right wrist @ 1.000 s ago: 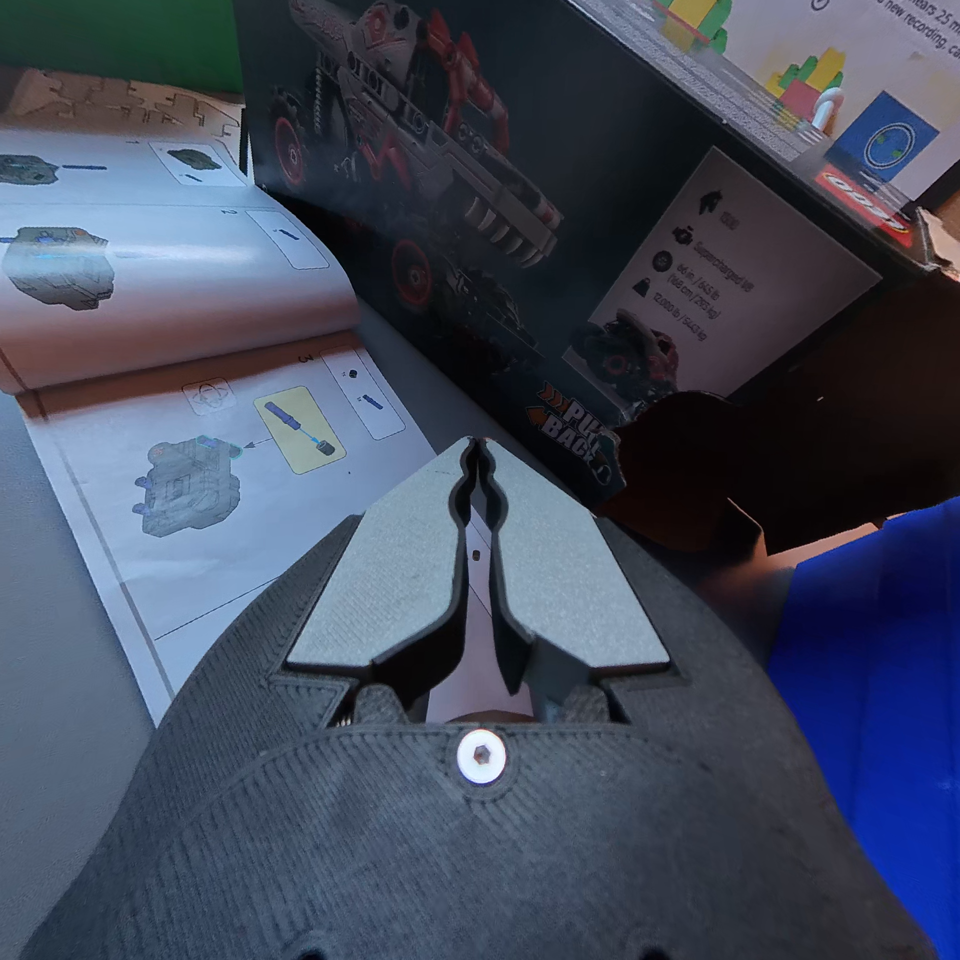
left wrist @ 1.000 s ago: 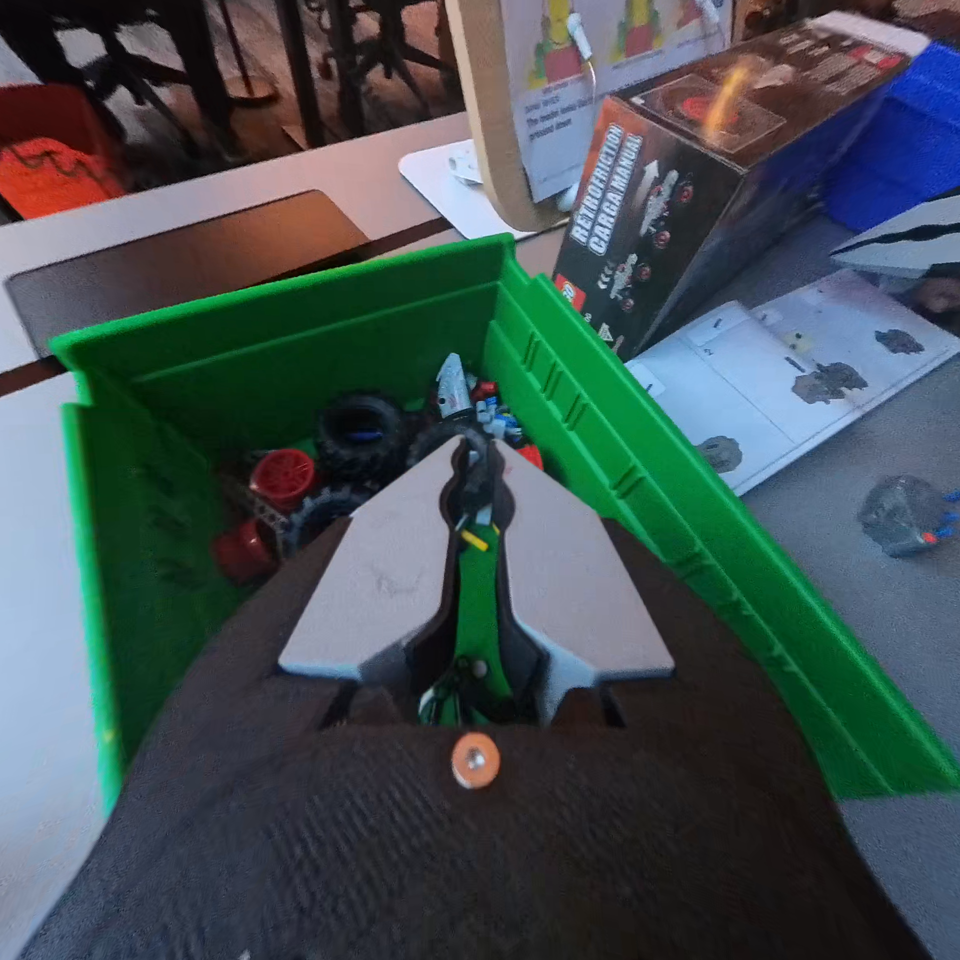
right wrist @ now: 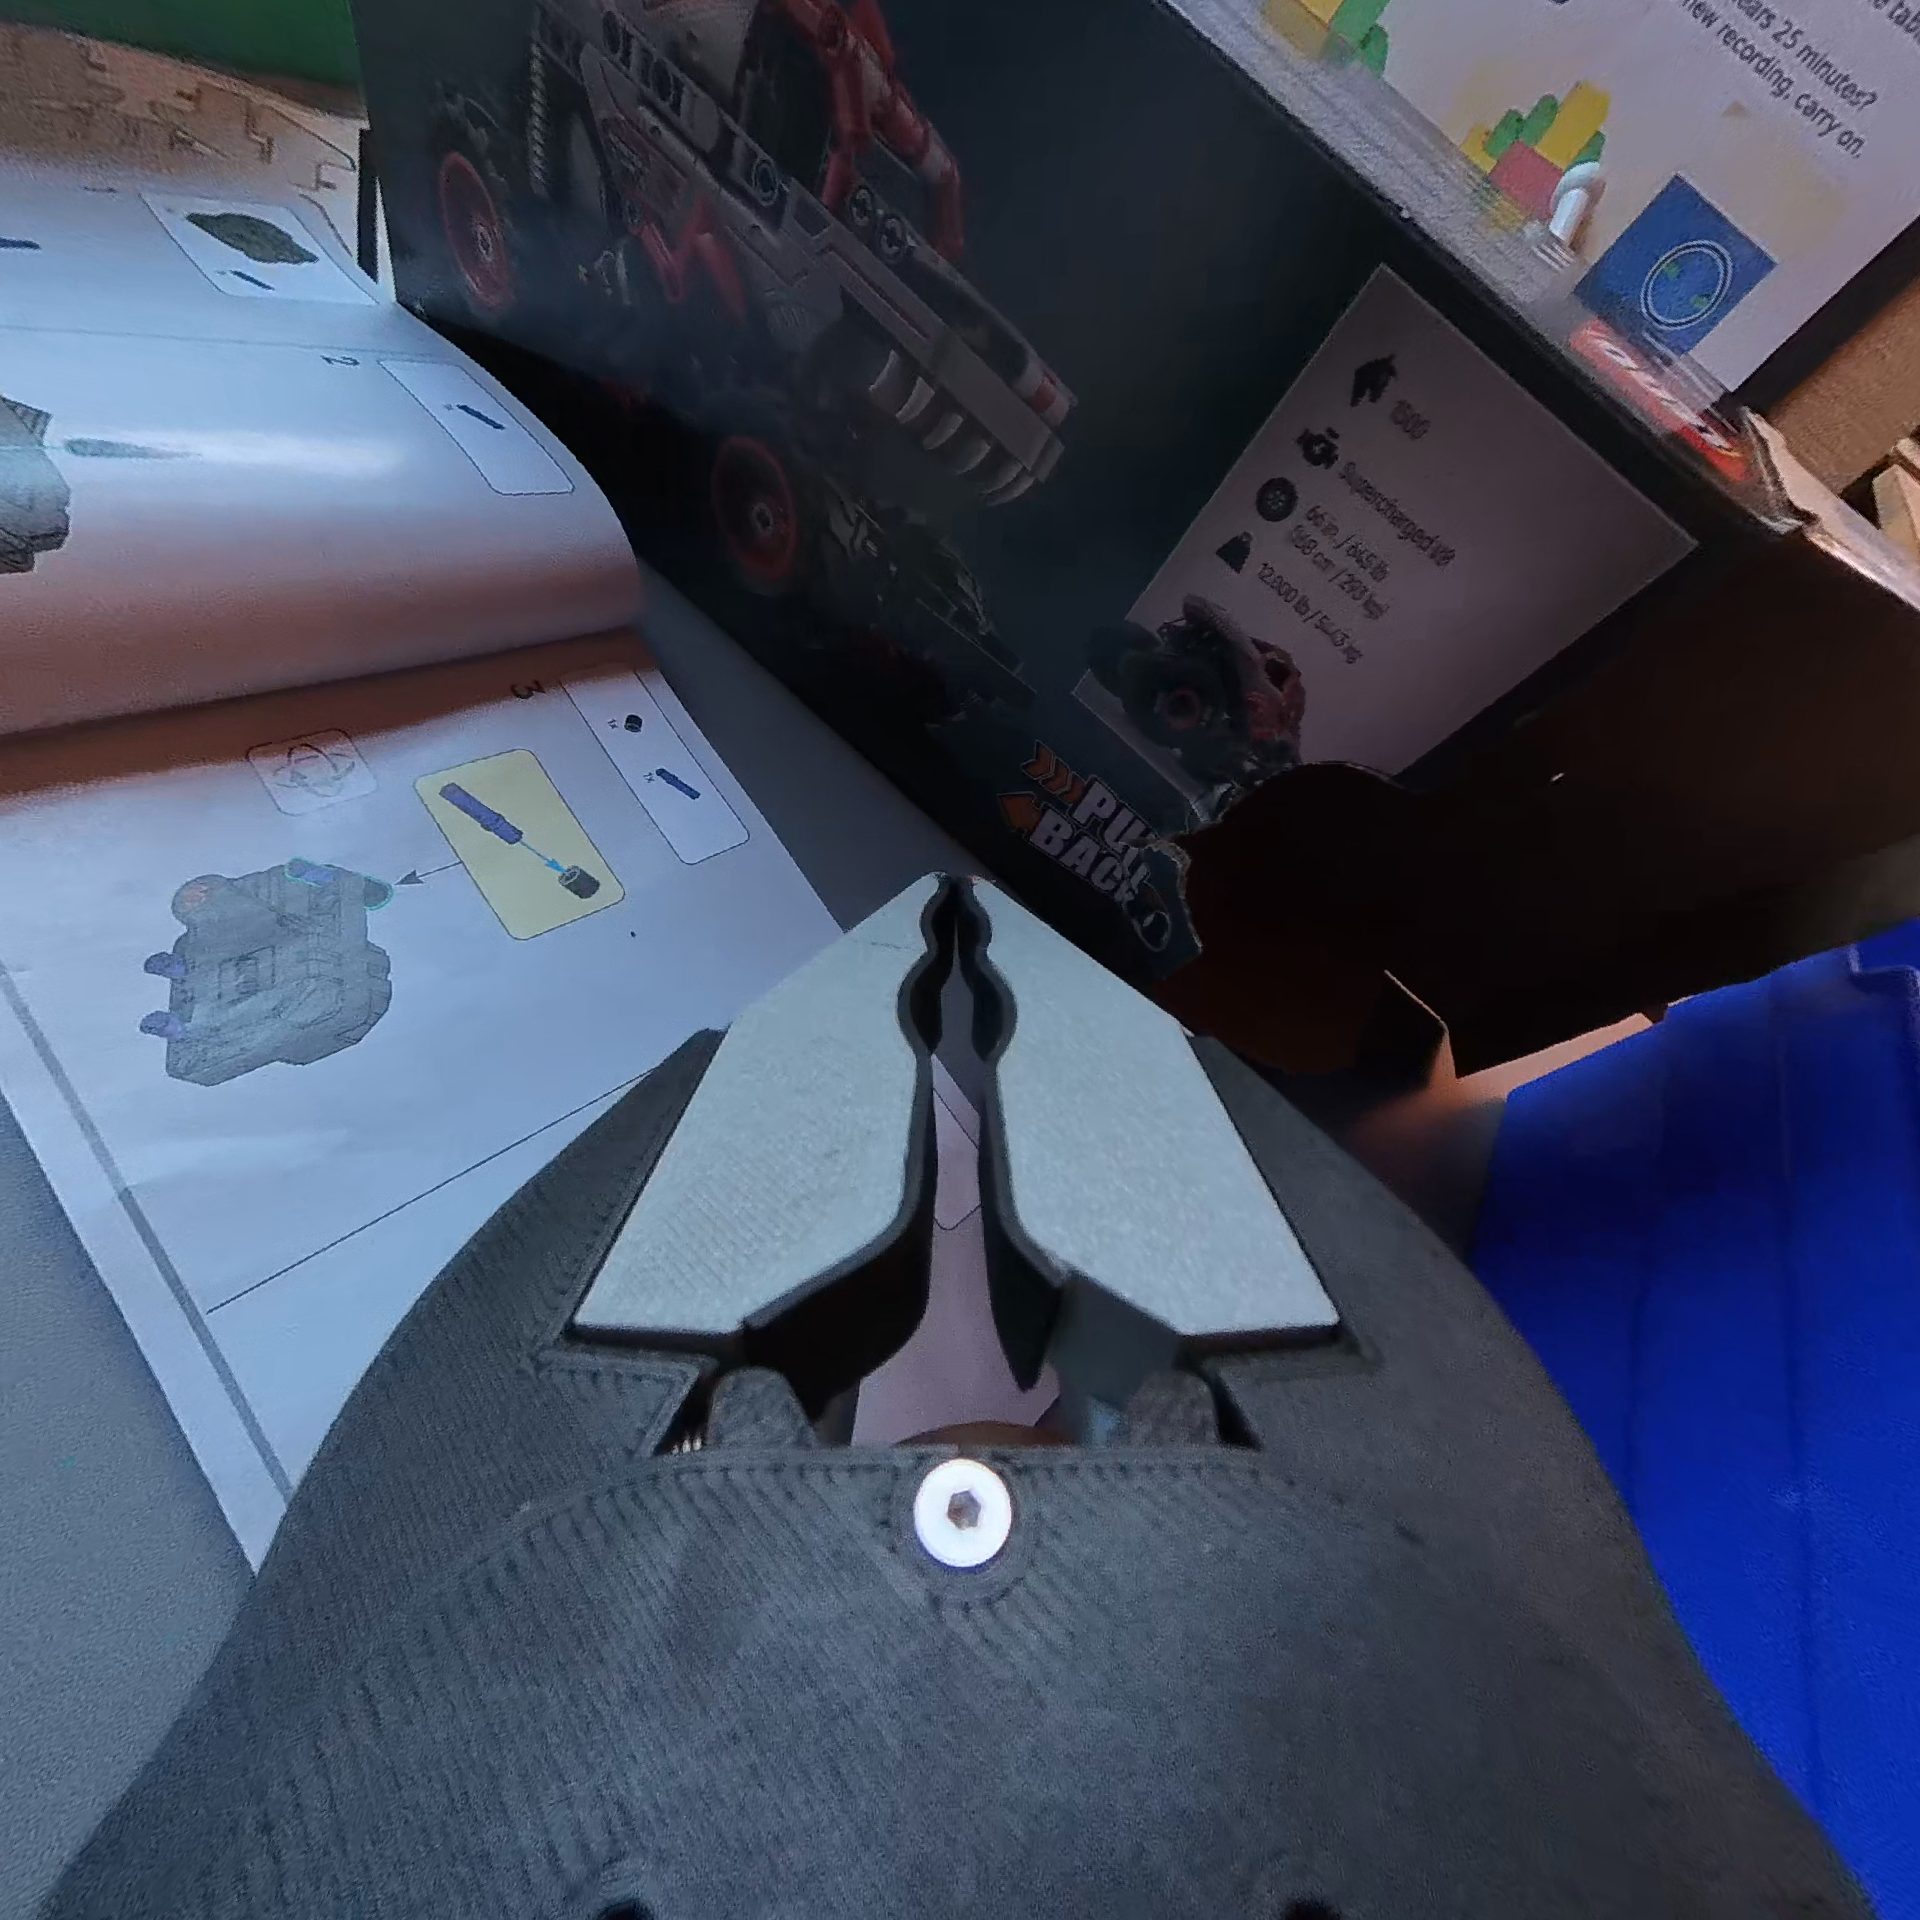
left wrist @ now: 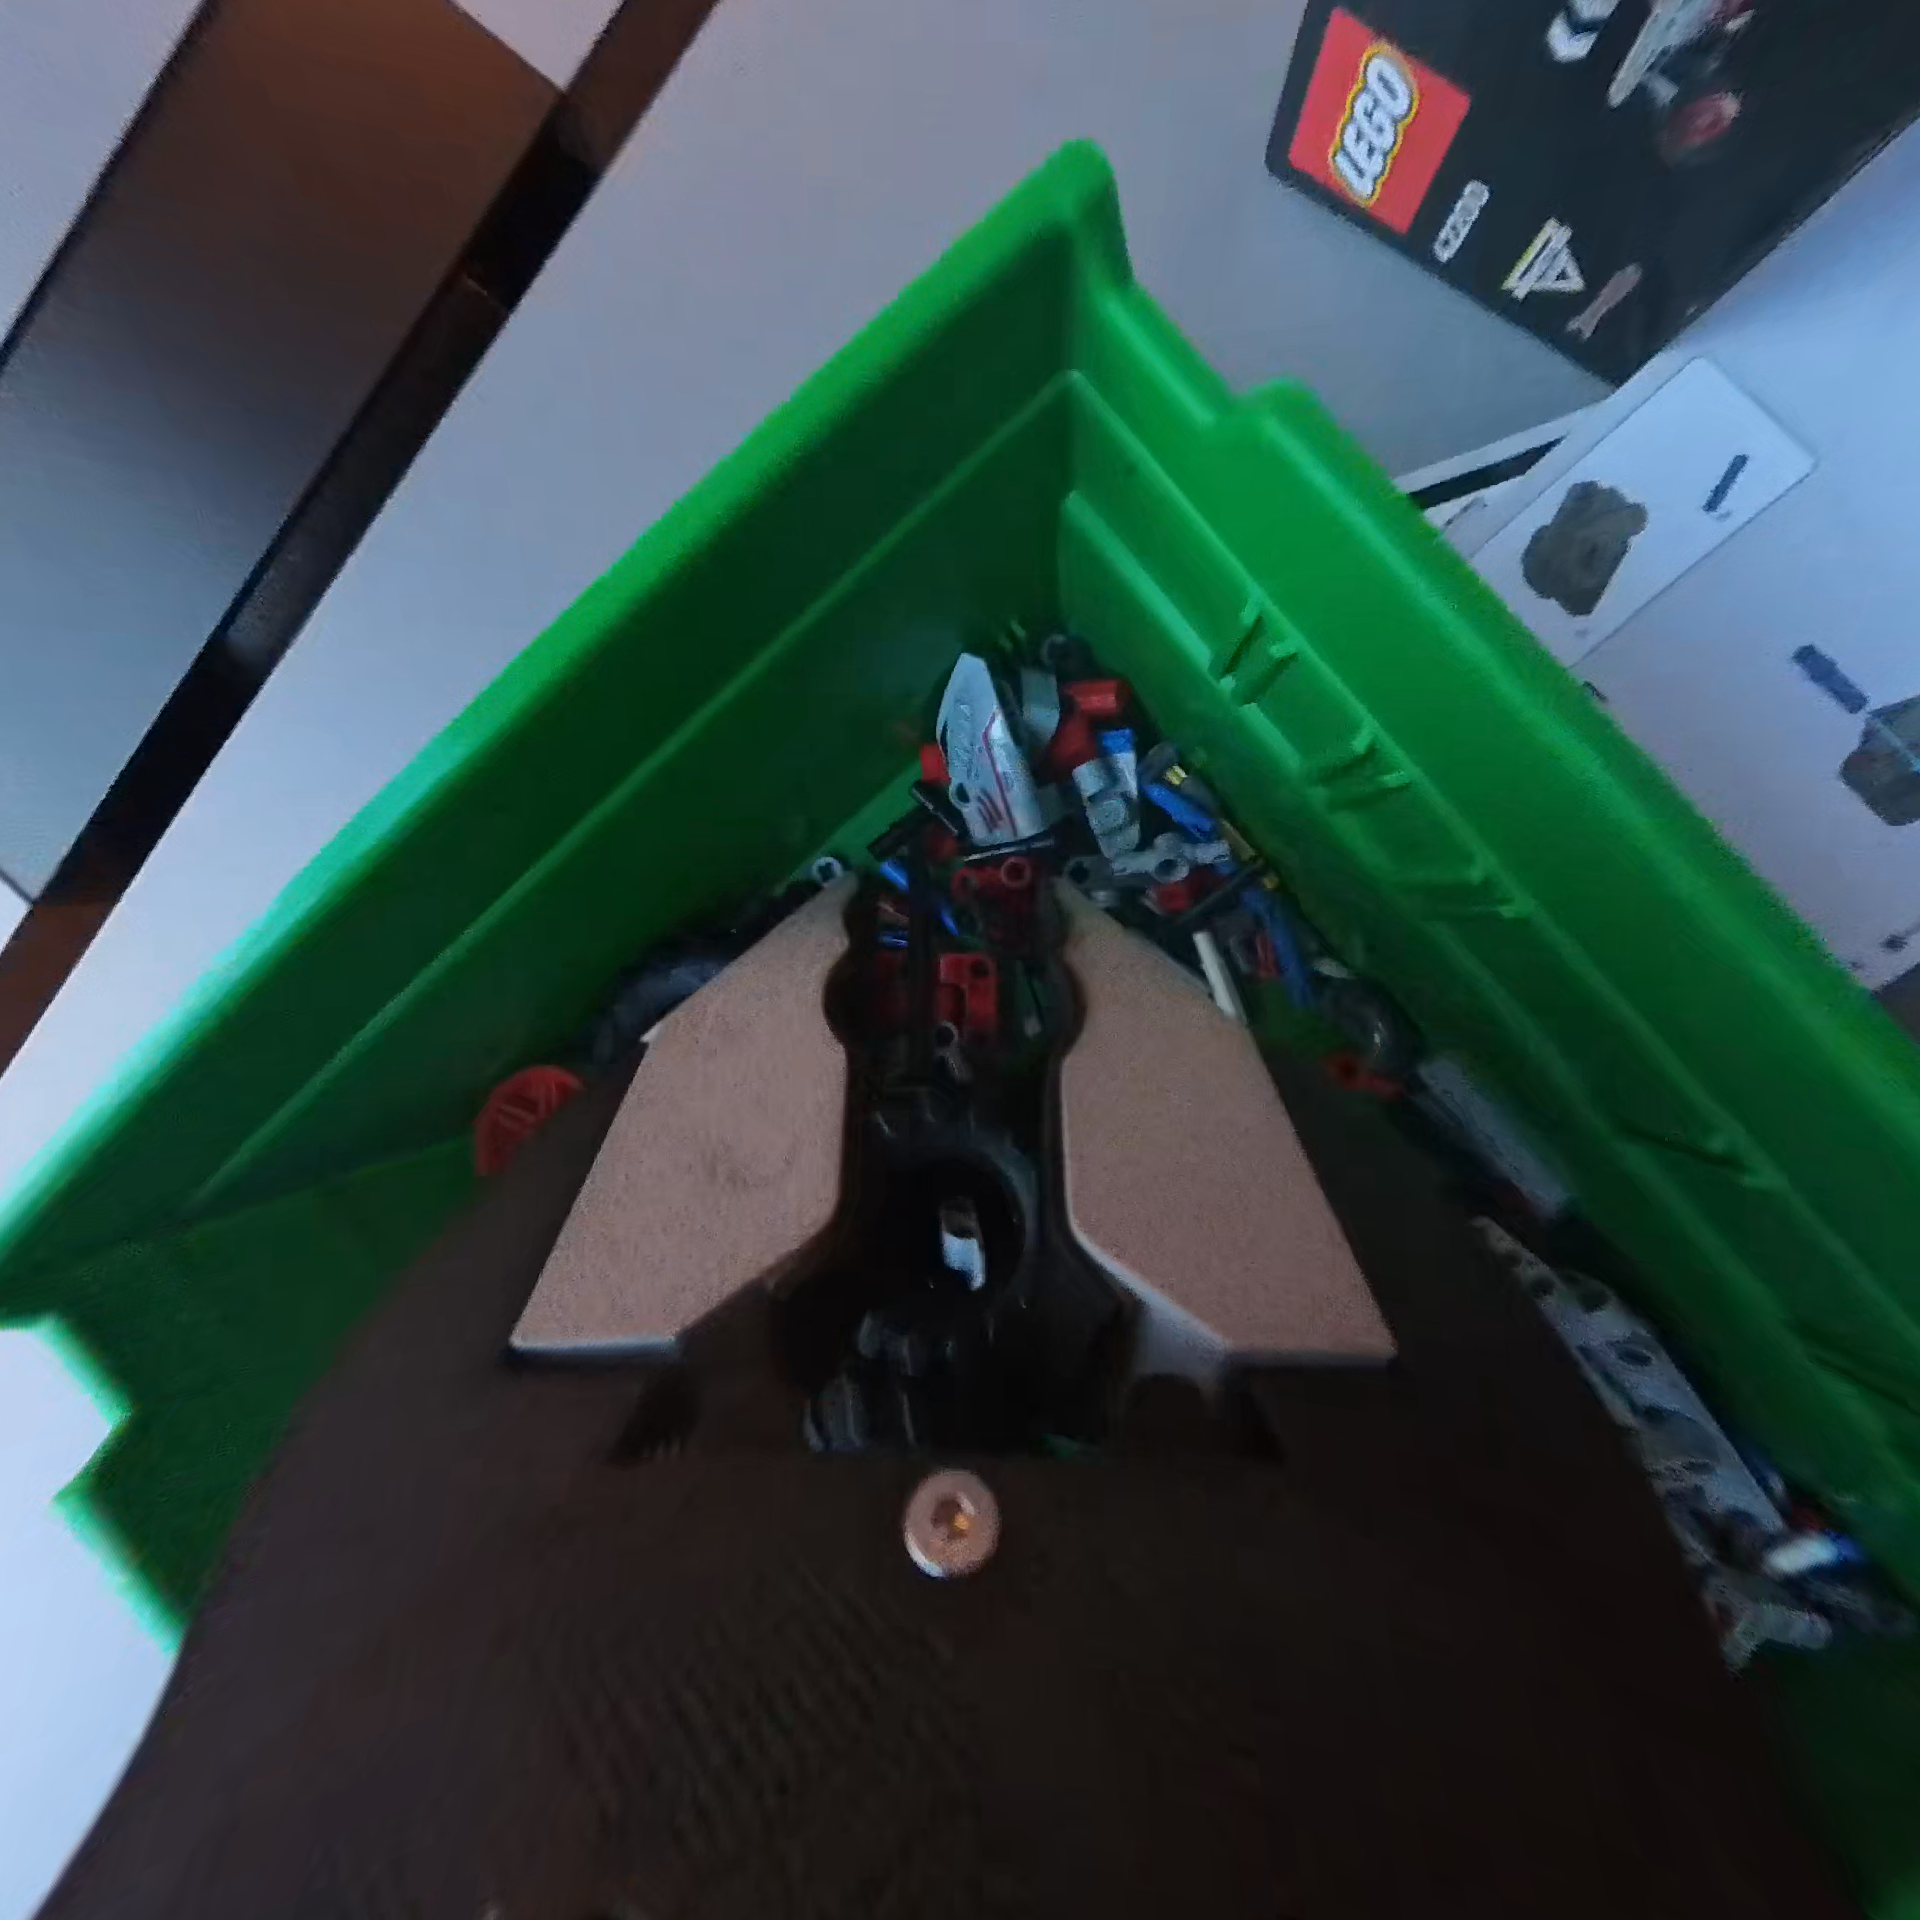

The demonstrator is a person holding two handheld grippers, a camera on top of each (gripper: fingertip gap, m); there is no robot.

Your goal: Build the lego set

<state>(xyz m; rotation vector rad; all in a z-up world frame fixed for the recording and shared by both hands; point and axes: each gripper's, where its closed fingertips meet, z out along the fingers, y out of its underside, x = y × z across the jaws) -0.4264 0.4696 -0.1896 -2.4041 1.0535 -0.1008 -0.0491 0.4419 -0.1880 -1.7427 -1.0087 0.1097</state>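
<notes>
1. Grey-white table [left wrist: 790, 343] carries all items; a dark brown inset panel [left wrist: 260, 260] and a dark seam run across it beyond the bin in the left wrist view.
2. Green bin [left wrist: 727, 644] stands on the table. Its walls meet at a corner directly ahead of the left tongs [left wrist: 956, 904].
3. Loose lego pieces [left wrist: 1049, 831] lie heaped in that corner of the bin: red, blue, grey and black parts, with a white printed panel piece [left wrist: 987, 764] on top. A red wheel hub [left wrist: 520, 1112] shows at the left finger's outer edge.
4. Left tongs are inside the bin, tips apart, directly over the heap. Nothing is seen clamped between them; the picture is blurred.
5. Long grey beam pieces [left wrist: 1662, 1434] lie along the bin's right wall.
6. Black lego box [left wrist: 1621, 177] stands on the table beyond the bin's right wall. The open instruction booklet [left wrist: 1662, 520] lies between box and bin.
7. Right tongs [right wrist: 956, 888] are together at the tips, with nothing between them. They hang above the booklet's [right wrist: 312, 935] near edge, beside the lego box [right wrist: 790, 436].
8. Blue bin [right wrist: 1714, 1351] lies to the right of the right tongs. The box's torn dark flap [right wrist: 1351, 914] juts out between that bin and the tips.
9. Printed sheet [right wrist: 1662, 156] with coloured brick pictures stands behind the box.
</notes>
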